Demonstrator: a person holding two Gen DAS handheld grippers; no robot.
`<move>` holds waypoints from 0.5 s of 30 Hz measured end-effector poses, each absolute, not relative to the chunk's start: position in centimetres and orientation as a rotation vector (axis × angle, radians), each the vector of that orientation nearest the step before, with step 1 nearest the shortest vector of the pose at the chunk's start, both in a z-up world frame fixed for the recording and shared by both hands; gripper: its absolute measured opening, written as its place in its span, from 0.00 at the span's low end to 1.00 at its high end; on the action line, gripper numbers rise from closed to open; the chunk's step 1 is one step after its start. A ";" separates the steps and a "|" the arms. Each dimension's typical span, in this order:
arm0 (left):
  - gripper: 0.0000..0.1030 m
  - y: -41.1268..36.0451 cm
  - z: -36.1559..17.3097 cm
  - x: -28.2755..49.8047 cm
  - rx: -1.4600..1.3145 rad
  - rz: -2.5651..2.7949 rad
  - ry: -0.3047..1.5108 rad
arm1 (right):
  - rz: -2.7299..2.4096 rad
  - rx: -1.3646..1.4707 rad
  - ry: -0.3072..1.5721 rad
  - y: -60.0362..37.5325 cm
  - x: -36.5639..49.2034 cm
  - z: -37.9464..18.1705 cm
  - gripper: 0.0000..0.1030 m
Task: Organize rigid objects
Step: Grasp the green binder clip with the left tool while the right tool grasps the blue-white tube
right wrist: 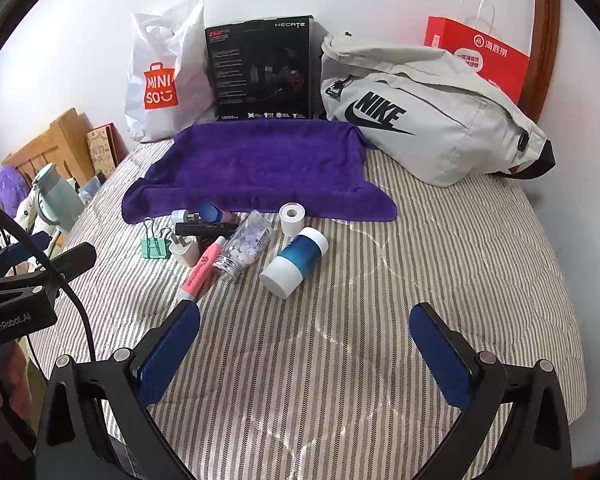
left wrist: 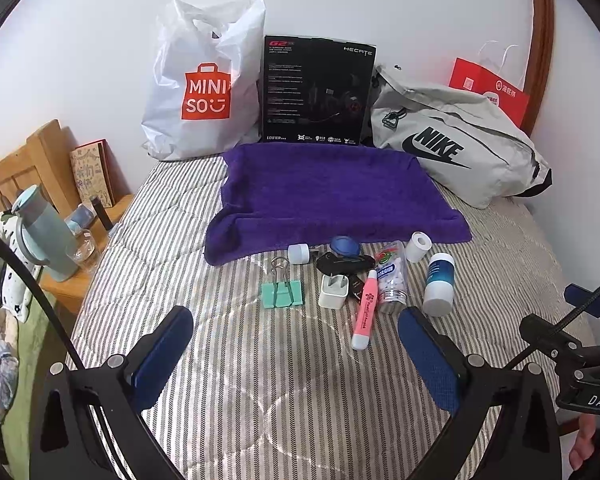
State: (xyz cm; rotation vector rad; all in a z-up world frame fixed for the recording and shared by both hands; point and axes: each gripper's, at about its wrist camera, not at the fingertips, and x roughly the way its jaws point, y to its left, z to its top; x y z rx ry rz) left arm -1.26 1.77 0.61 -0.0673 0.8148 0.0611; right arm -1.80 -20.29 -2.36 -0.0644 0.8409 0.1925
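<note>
With both jaws spread and empty, the right hand-held gripper (right wrist: 304,344) is the nearer one to the blue-and-white bottle (right wrist: 294,262), which lies on the bed just above centre frame, long axis running lower-left to upper-right (cap end nearest), purple towel (right wrist: 256,164) beyond; the left hand-held gripper (left wrist: 296,344) also gapes.

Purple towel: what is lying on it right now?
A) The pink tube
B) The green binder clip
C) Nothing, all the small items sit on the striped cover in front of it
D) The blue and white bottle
C: the purple towel is bare, while the green binder clip, blue and white bottle and pink tube all lie on the striped cover nearer the open grippers.
</note>
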 end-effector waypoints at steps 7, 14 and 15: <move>1.00 1.9 0.4 -0.8 -0.052 0.058 0.816 | 0.190 -0.060 0.843 -20.4 -1.3 -2.5 1.00; 1.00 3.4 -1.7 1.1 -0.065 0.096 0.858 | 0.176 -0.059 0.889 -21.1 0.4 -4.1 1.00; 1.00 3.7 -2.1 1.4 -0.078 0.096 0.862 | 0.173 -0.060 0.894 -21.2 0.6 -4.3 1.00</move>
